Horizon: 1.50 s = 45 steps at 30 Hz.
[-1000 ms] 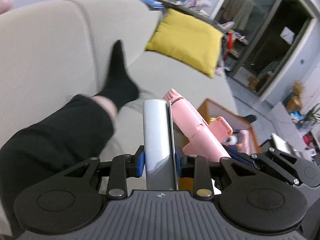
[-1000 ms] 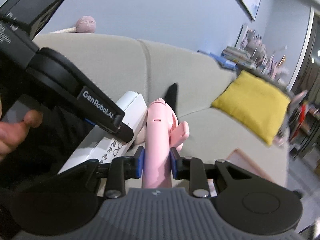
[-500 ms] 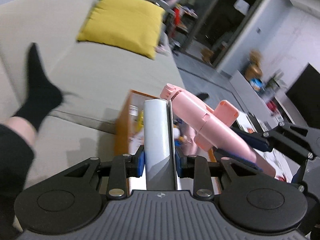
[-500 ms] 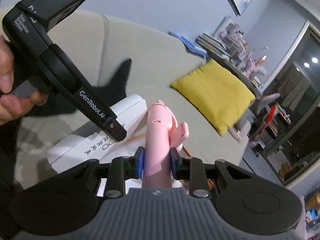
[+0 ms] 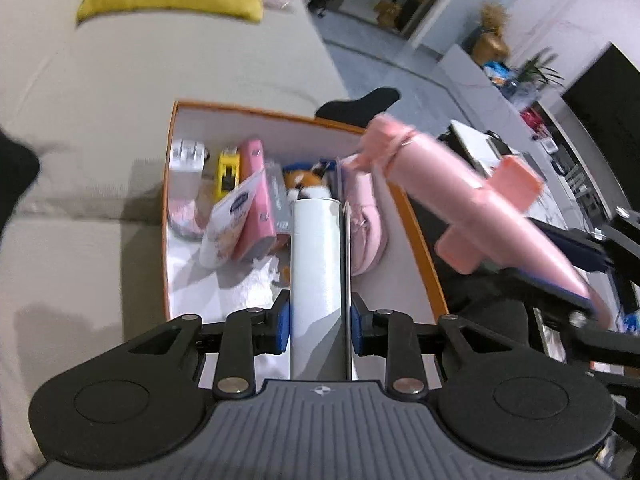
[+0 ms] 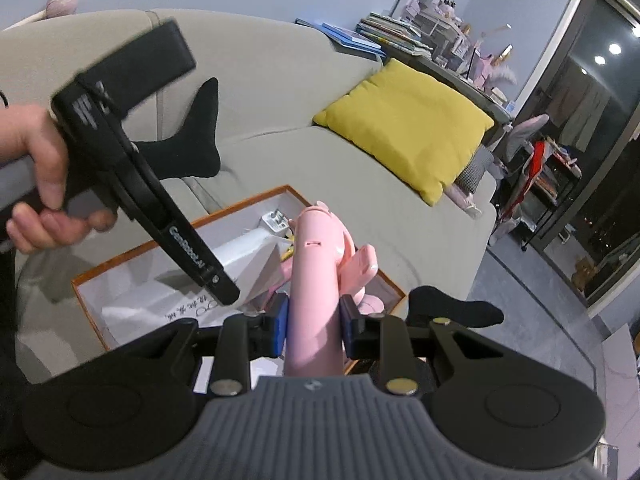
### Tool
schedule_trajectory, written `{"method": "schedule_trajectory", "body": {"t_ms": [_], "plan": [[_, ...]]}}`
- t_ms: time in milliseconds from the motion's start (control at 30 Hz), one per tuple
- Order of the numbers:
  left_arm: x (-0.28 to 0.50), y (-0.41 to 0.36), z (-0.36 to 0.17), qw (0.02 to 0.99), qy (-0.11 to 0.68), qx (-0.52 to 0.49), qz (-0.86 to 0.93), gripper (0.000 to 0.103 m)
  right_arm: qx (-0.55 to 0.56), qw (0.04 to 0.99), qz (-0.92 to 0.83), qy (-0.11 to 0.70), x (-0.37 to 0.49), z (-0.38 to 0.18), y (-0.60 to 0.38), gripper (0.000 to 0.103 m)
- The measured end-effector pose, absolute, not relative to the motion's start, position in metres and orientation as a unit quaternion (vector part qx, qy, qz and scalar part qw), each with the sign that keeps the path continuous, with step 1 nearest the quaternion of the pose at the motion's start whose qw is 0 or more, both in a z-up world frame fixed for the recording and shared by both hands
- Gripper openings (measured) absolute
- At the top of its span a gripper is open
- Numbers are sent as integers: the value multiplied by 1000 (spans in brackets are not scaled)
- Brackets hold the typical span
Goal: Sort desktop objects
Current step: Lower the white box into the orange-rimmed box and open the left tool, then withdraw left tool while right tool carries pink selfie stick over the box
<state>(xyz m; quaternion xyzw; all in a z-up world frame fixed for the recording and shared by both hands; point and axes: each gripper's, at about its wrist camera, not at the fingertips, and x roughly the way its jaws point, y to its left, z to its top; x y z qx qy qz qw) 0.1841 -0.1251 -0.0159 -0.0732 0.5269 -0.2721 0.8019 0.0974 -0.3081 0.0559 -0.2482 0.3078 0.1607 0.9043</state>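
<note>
My left gripper [image 5: 320, 320] is shut on a long white box [image 5: 318, 248], tilted down over the orange-rimmed storage box [image 5: 166, 200] on the sofa. That box holds several items. My right gripper [image 6: 314, 318] is shut on a pink tube-shaped gadget [image 6: 316, 256] with side flaps, above the storage box's near corner [image 6: 240, 206]. In the left wrist view the pink gadget [image 5: 460, 200] slants in from the right over the rim. In the right wrist view a hand [image 6: 36, 148] holds the left gripper, and the white box [image 6: 244, 252] juts over the storage box.
The storage box sits on a beige sofa [image 6: 280, 80] with a yellow cushion [image 6: 404, 124]. A foot in a black sock [image 6: 192, 148] rests on the seat behind the box. Another black sock [image 5: 360, 102] lies beyond its far rim. Inside are a fox plush [image 5: 308, 178] and pink slippers [image 5: 366, 216].
Both grippers swung away from the sofa back and tipped downward, bringing the orange-rimmed box fully into view beneath them. Both grips look unchanged.
</note>
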Motion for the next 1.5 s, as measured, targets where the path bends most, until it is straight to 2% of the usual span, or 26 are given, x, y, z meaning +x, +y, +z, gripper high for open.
{"method": "schedule_trajectory", "body": {"t_ms": [200,600,933,1000,1067,1100,1300,1400,1500], "plan": [[187,-128,-44,800,553,-138,-185,33,-231,905,164,318,103,44,-320,28],[198,-137,-72,769,592,-160,-181,33,-202,904,173,335,113,26,-333,28],[203,-148,-89,752,622,-94,-197,35,-197,902,174,341,110,22,-338,28],[204,-152,-88,753,621,-80,-201,37,-198,902,173,343,107,22,-339,28],[203,-153,-83,758,617,-59,-202,54,-199,901,173,344,106,21,-340,28],[201,-154,-80,763,611,-47,-205,55,-199,901,173,344,105,21,-340,28],[186,-161,-65,782,587,25,-209,54,-202,899,178,345,100,21,-338,28],[179,-166,-60,788,576,69,-206,42,-203,899,180,343,96,22,-339,28],[178,-165,-61,786,575,87,-210,36,-200,899,183,344,95,22,-339,28]]}}
